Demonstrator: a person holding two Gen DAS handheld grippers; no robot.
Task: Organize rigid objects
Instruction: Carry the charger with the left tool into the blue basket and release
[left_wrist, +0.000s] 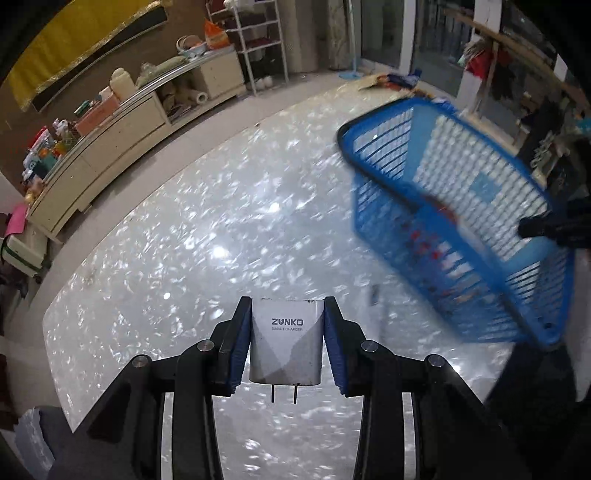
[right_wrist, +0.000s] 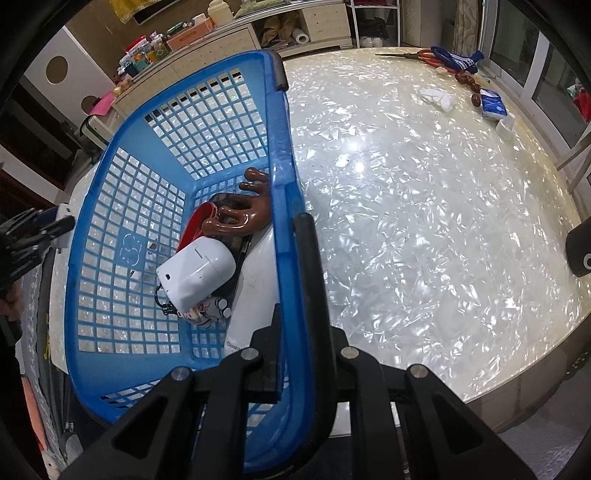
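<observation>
My left gripper (left_wrist: 287, 332) is shut on a white ZUNKO charger (left_wrist: 286, 345), held above the pearly table (left_wrist: 207, 236) with its prongs toward the camera. A blue plastic basket (left_wrist: 461, 221) hangs tilted to the right, blurred. My right gripper (right_wrist: 295, 325) is shut on the basket's rim (right_wrist: 291, 229) and its black handle. Inside the basket (right_wrist: 147, 192) lie a white earbud case (right_wrist: 197, 271), a brown antler-shaped piece (right_wrist: 243, 218), a red object (right_wrist: 197, 221) and a small figurine (right_wrist: 207, 312). The left gripper shows at the far left of the right wrist view (right_wrist: 40, 232).
At the table's far right lie scissors (right_wrist: 417, 55), a blue glove (right_wrist: 458, 61), a white cloth (right_wrist: 437, 98), a tissue pack (right_wrist: 493, 103) and brown beads (right_wrist: 469, 79). A low cream cabinet (left_wrist: 122, 136) stands along the wall beyond the table.
</observation>
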